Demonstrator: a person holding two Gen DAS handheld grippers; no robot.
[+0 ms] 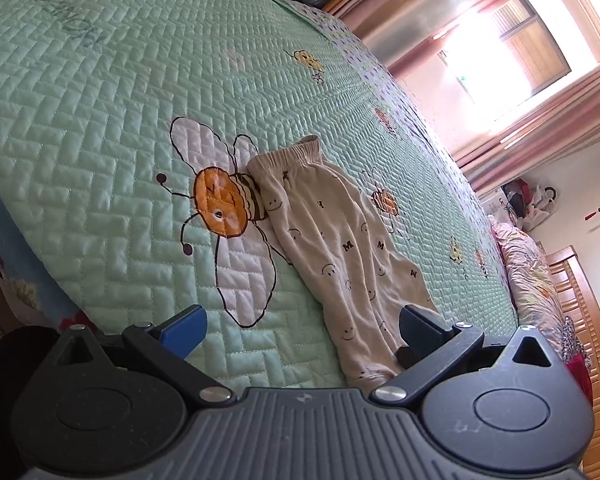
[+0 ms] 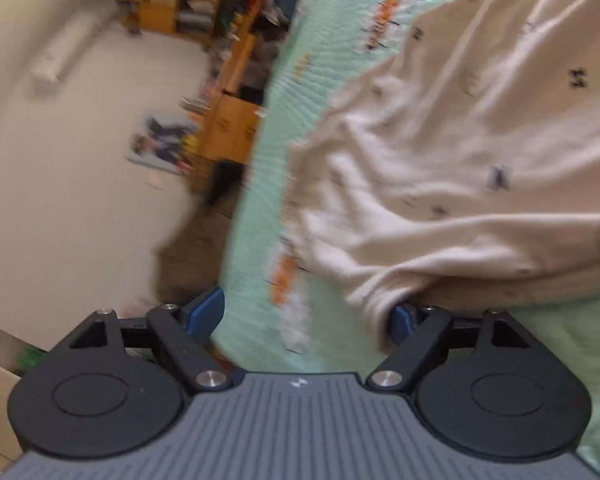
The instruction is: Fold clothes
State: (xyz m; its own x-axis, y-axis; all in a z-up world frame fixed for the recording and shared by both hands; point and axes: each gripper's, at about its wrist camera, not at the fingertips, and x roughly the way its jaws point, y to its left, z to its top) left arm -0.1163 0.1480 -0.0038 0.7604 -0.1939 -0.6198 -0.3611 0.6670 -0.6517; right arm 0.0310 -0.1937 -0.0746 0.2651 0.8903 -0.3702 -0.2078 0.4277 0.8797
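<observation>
My left gripper (image 1: pixel 300 330) hangs low over the bed with its jaws spread wide and nothing between them; the blue pad (image 1: pixel 184 330) on one finger sits over bare quilt, the dark pad on the other lies over the leg end of the trousers (image 1: pixel 332 236). The trousers are cream, soft knit, printed with small smiley faces and black letters, with a gathered elastic waist at the far end; they lie long and rumpled on the quilt (image 1: pixel 100 120), the waist just beside a big stitched bee (image 1: pixel 220 208). The quilt is mint green, padded, sewn in a herringbone brick pattern, with smaller bees scattered across it. My right gripper (image 2: pixel 306 320) is also wide open and grips nothing; the view is blurred, but a fold of the trousers' cloth (image 2: pixel 440 168) drapes down to touch the tip of one finger. Beyond the bed's edge, wooden shelves (image 2: pixel 220 20) are crammed with boxes and books, too smeared to tell apart.
</observation>
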